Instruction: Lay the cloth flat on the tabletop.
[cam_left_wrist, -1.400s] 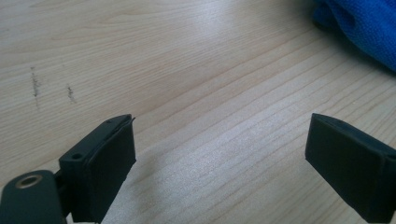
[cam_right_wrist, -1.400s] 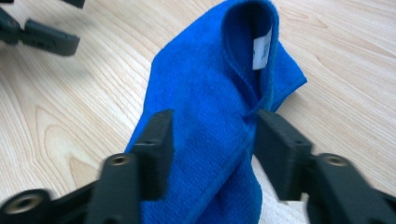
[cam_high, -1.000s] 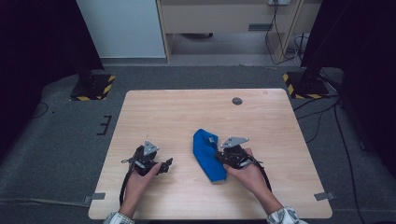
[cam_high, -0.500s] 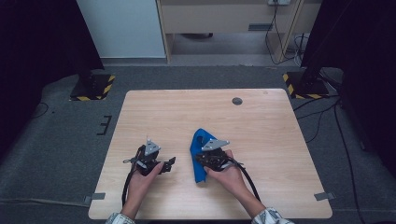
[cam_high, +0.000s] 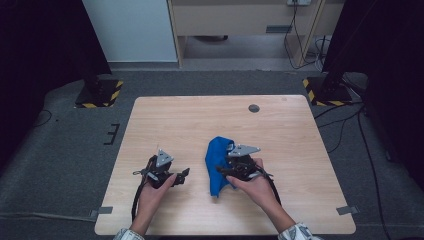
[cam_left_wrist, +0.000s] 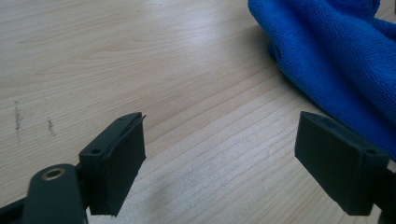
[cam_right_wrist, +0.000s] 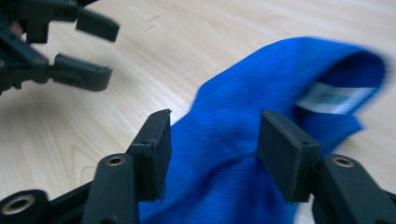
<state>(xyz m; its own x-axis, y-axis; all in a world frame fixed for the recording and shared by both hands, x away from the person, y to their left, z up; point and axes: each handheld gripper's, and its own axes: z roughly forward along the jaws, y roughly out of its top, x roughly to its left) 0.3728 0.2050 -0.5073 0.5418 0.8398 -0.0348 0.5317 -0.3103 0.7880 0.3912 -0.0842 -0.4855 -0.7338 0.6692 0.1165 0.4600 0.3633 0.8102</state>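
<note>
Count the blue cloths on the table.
1. The blue cloth lies bunched near the table's middle, beside the right hand-held gripper; its folds could hide little else.

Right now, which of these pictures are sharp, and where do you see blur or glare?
Right gripper view: the blue cloth and its white label are smeared by motion blur. Left gripper view: sharp, with a soft sheen on the wooden table. High view: table evenly lit, the room's sides very dark.

A light wooden table (cam_high: 175, 125) stands on grey carpet (cam_high: 65, 150). A small dark disc (cam_high: 254, 108) lies near its far edge. Striped stand bases (cam_high: 100, 95) flank it.
</note>
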